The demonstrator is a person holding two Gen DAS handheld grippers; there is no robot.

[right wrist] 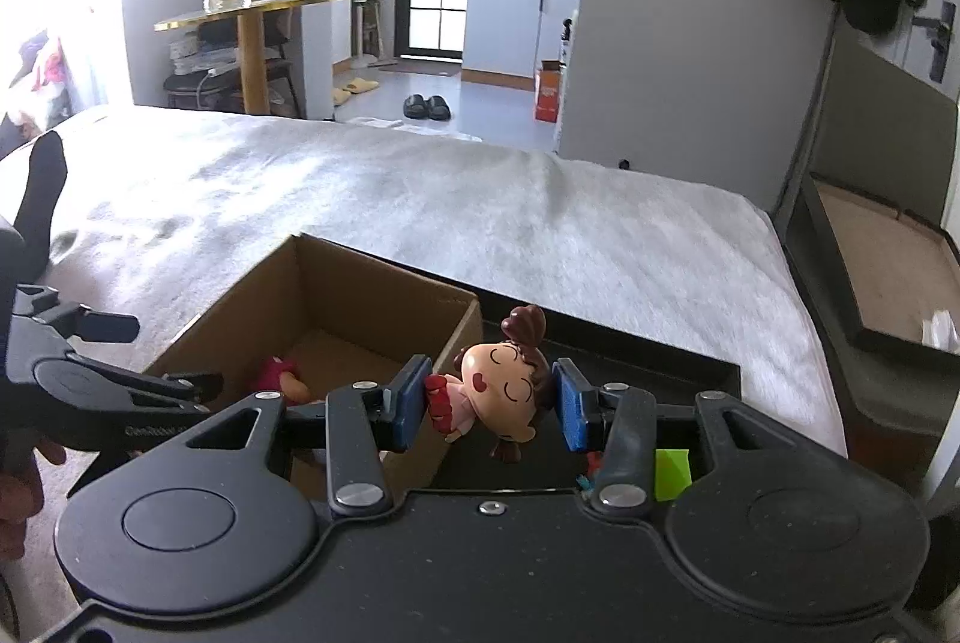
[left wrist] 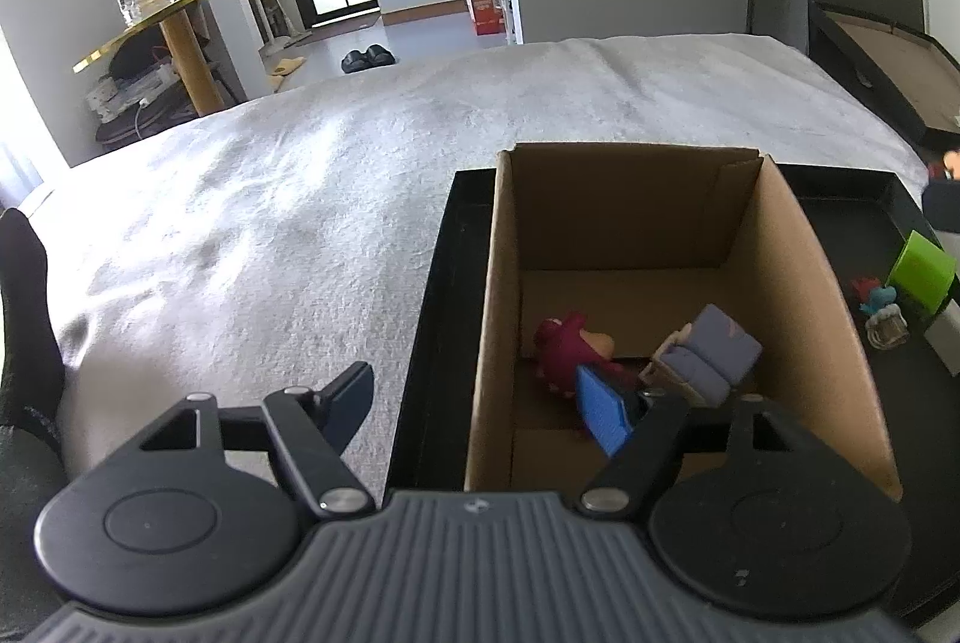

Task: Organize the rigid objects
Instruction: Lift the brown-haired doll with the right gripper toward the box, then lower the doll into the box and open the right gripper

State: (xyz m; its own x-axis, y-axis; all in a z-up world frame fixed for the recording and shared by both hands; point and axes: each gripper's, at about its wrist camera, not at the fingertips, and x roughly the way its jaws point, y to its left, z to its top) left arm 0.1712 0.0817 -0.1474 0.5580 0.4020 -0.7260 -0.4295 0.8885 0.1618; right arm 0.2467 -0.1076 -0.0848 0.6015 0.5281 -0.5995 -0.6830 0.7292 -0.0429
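An open cardboard box [left wrist: 630, 199] stands on a black tray [left wrist: 444, 295] on the bed. Inside lie a magenta figure [left wrist: 564, 349] and a grey-purple blocky figure [left wrist: 708, 355]. My left gripper [left wrist: 477, 412] is open and straddles the box's near left wall, with nothing between its fingers. In the right wrist view my right gripper [right wrist: 489, 403] is shut on a brown-haired doll figurine [right wrist: 504, 385], which lies sideways between the blue pads [right wrist: 408, 403], above the box's right wall [right wrist: 462, 337]. The left gripper [right wrist: 162, 355] also shows there, at the box's left side.
On the tray right of the box sit a green block [left wrist: 921, 271], a small blue and red toy [left wrist: 876, 295] and a small glass jar [left wrist: 888, 328]. A white blanket [left wrist: 300, 199] covers the bed. A black-socked foot [left wrist: 24, 283] rests at the left edge.
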